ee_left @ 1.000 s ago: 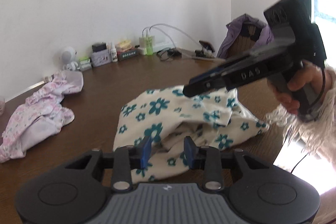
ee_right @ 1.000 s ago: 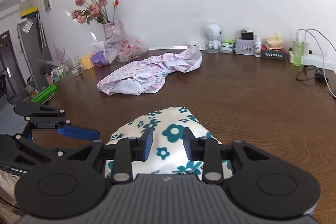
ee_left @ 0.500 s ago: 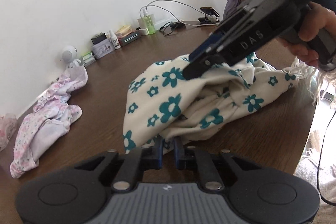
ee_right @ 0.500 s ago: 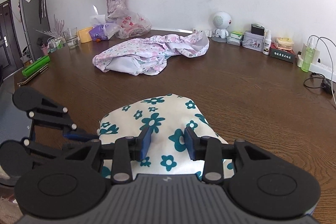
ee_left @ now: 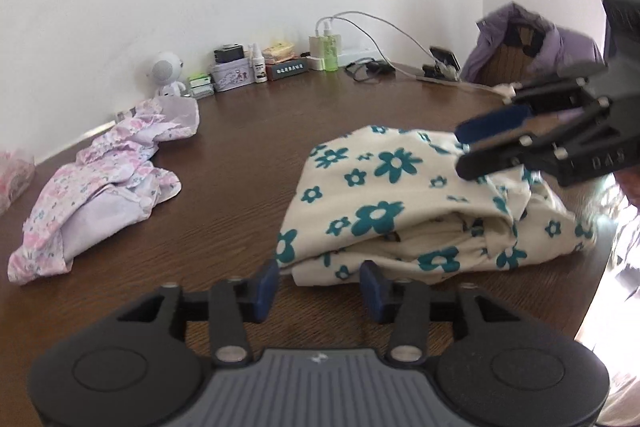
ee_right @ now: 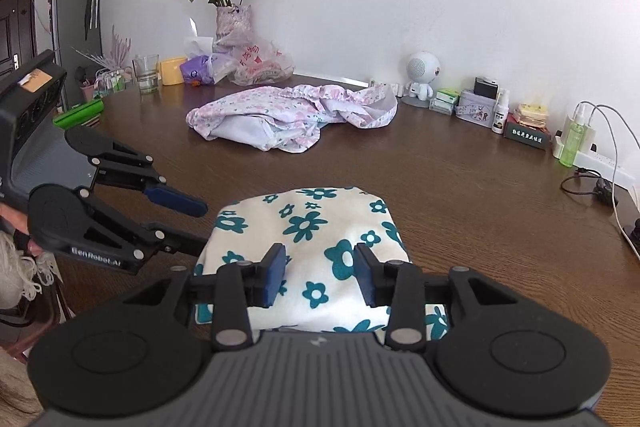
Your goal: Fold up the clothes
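Observation:
A cream garment with teal flowers [ee_left: 400,211] lies folded in a bundle on the brown table, also in the right wrist view [ee_right: 316,227]. My left gripper [ee_left: 318,285] is open, its fingertips at the bundle's near edge, holding nothing. It shows from the side in the right wrist view [ee_right: 192,223], at the bundle's left edge. My right gripper [ee_right: 320,275] is open just above the bundle. In the left wrist view it [ee_left: 464,147] hovers over the bundle's right side. A crumpled pink floral garment [ee_left: 104,179] lies apart, also in the right wrist view [ee_right: 292,115].
Along the wall stand a white robot toy [ee_right: 422,77], small boxes and bottles [ee_right: 524,127], a power strip with cables [ee_right: 600,163], a flower vase [ee_right: 232,23] and plastic bags. A chair with a purple jacket [ee_left: 532,43] stands at the table's right. The table edge [ee_left: 588,307] is close.
My left gripper was shut on the flowered garment's edge half a second ago; it has opened and let go. The bundle has settled flat. My right gripper has lifted slightly.

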{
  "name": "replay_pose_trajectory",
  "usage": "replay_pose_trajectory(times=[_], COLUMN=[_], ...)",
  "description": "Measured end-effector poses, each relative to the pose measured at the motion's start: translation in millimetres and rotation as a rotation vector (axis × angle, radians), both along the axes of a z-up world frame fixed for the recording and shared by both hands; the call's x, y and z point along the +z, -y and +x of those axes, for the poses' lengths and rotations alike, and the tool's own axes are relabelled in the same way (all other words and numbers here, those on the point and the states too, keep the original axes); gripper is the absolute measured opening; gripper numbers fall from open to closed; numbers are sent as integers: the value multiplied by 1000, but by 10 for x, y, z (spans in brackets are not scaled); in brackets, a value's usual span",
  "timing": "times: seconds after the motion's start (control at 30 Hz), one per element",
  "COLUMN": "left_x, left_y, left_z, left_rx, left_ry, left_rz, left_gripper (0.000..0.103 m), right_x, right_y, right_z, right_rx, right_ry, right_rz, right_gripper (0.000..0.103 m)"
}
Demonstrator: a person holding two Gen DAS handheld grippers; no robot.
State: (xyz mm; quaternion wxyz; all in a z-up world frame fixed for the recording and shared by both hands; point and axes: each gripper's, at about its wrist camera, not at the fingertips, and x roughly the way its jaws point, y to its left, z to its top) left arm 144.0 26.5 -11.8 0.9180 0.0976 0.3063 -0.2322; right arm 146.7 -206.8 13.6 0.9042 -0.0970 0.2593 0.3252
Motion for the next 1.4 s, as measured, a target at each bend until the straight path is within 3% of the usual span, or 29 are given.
replay_pose_trajectory(times=[0.1,0.17,0.27,0.43,0.5,0.57,0.63,0.67,0.7,0.73,0.8,0.87,0.97,1.17,1.3,1.4], left_x=[108,107,34,-147,-250,-347,-424,-426,-424,-381,-273,-143,83,230,395,478], left_y=[-293,-398,-432,-255,-197,-167,-130,-115,-100,-91,-58,-13,70,118,380,850], left_z=[171,346,638,948,1025,1076,1119,1118,1117,1107,1069,1013,926,904,722,318], left_rx=[52,71,46,-39,-59,-75,-66,-53,-41,-42,-48,-58,-78,-24,-14,-113], left_ry=[-52,-103,-193,-308,-350,-381,-419,-406,-393,-376,-332,-281,-188,-143,3,233], left_rz=[-201,-284,-352,-392,-443,-526,-595,-601,-606,-602,-564,-500,-363,-276,-139,56], left_gripper=[75,76,76,74,74,71,54,50,34,22,18,17,17,17,15,15], right_x=[-13,-86,-210,-345,-390,-427,-464,-482,-479,-463,-419,-348,-292,-443,-495,-523], right_y=[-19,-50,-50,150,237,300,363,394,393,395,421,497,583,585,485,386], right_z=[-25,-5,34,107,127,135,142,146,142,143,150,156,139,238,156,137], right_rx=[19,22,32,21,13,3,-6,-11,-17,-26,-39,-58,-105,-159,-166,-193], right_ry=[-10,-29,-53,-96,-110,-123,-136,-142,-138,-143,-159,-171,-126,-160,-188,-183], right_rz=[-33,-71,-106,-29,5,46,88,108,113,126,162,205,176,88,112,149], right_gripper=[47,47,47,47,47,49,49,50,50,50,51,51,51,43,43,43])
